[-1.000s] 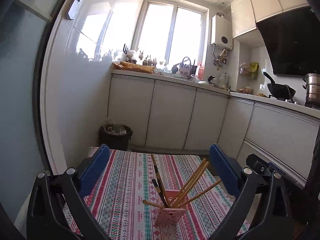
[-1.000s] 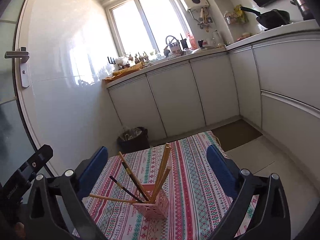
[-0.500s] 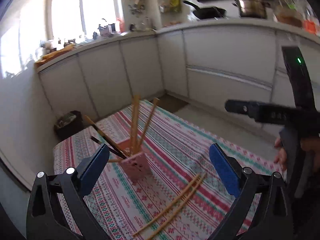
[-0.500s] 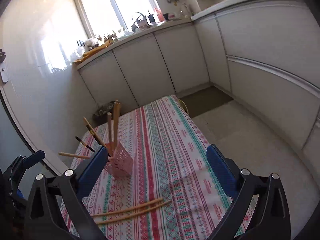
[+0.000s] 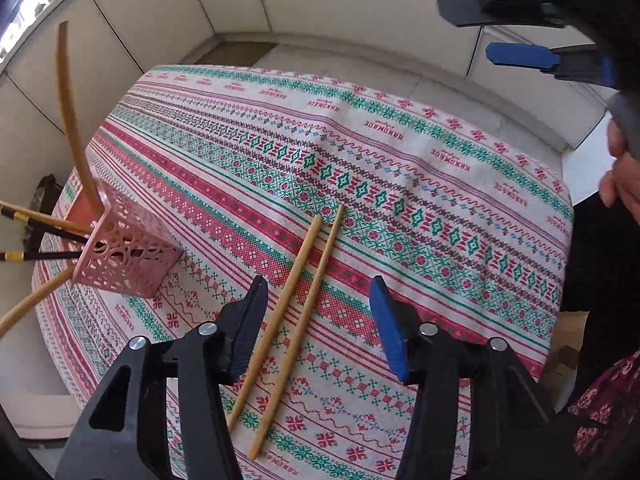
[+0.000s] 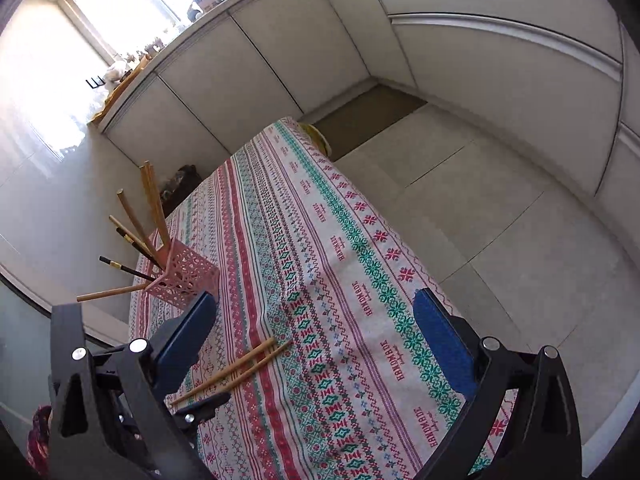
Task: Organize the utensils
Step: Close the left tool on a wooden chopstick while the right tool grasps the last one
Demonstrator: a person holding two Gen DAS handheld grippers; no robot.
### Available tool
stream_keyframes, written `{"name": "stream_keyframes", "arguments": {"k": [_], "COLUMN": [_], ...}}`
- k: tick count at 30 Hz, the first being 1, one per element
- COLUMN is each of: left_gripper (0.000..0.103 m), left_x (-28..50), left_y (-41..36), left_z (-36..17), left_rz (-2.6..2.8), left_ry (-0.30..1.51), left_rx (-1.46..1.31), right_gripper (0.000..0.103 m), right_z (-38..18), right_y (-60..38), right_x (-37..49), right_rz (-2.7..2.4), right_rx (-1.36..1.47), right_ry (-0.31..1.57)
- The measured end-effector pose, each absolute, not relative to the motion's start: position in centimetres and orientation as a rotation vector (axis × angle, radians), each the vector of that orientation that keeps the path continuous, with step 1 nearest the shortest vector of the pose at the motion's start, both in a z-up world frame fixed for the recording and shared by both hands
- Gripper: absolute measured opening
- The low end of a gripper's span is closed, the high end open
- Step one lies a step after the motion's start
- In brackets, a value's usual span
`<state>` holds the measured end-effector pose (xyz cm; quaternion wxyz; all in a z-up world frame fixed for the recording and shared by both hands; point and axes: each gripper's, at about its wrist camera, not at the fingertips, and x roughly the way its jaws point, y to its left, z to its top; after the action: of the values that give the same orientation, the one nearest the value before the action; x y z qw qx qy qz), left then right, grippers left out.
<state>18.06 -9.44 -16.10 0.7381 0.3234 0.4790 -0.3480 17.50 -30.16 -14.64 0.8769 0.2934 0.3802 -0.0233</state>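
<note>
Two loose wooden chopsticks lie side by side on the patterned tablecloth. My left gripper points down over them. Its jaws are closing, with both sticks between them, and the pads do not touch the sticks. A pink perforated holder stands to the left with several wooden and black chopsticks leaning out of it. In the right wrist view, my right gripper hangs open above the cloth with nothing between its fingers. The loose chopsticks lie to its lower left and the holder farther left.
White cabinets run along the back and right walls. A tiled floor lies beyond the table's right edge. A dark bin sits past the table's far corner. A person's hand grips the right tool.
Both views tipped down from the kitchen to the table. The left gripper dropped over the two loose chopsticks and its jaws narrowed. The right gripper also sank, still wide.
</note>
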Motion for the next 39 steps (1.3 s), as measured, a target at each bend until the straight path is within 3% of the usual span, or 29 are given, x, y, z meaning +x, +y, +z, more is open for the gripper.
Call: {"name": "stream_keyframes", "arguments": {"k": [2,4,5,11,16,24,31,33,35,39], "left_gripper": [0.032,0.028,0.021,0.019,0.011,0.008,0.007,0.007,0.007,0.007], "left_x": [19.4,20.5,20.9,22.7,24.4,24.4,20.7,18.5,16.6,14.3], "left_y": [-10.7,-11.6,-11.8,-12.3,-12.0,-7.0,2.1,4.4,6.4,7.3], "left_z": [-17.2,-18.4,-18.8,-21.3,-21.5,-21.0,-16.3,-14.5,-12.8,-9.4], "left_rz": [-0.745,-0.739,-0.736,-0.737,-0.773,-0.584,-0.516,-0.511,-0.501,-0.514], "left_ry": [1.105,1.151,1.171,1.244,1.317,1.287,1.146,1.078,0.998,0.856], "left_rx": [0.773,0.832,0.851,0.914,0.863,0.448,-0.035,-0.120,-0.169,-0.200], "right_gripper": [0.096,0.096,0.096,0.096,0.096,0.096,0.096,0.092,0.079,0.066], "right_z": [-14.5,-14.2,-14.2,-14.7,-15.1,-17.1,-20.0,-20.2,-20.5,-21.9], "right_y": [-30.3,-30.7,-30.9,-32.0,-32.7,-31.2,-26.3,-24.2,-22.2,-20.0], "right_x": [17.4,17.3,17.3,17.3,17.5,18.6,20.9,21.9,23.0,25.3], "right_rz": [-0.040,-0.034,-0.032,-0.024,-0.039,-0.027,0.043,0.052,0.054,0.020], "right_rx": [0.621,0.634,0.642,0.684,0.706,0.682,0.570,0.490,0.424,0.408], "right_ry": [0.794,0.788,0.789,0.819,0.839,0.941,1.122,1.153,1.186,1.281]}}
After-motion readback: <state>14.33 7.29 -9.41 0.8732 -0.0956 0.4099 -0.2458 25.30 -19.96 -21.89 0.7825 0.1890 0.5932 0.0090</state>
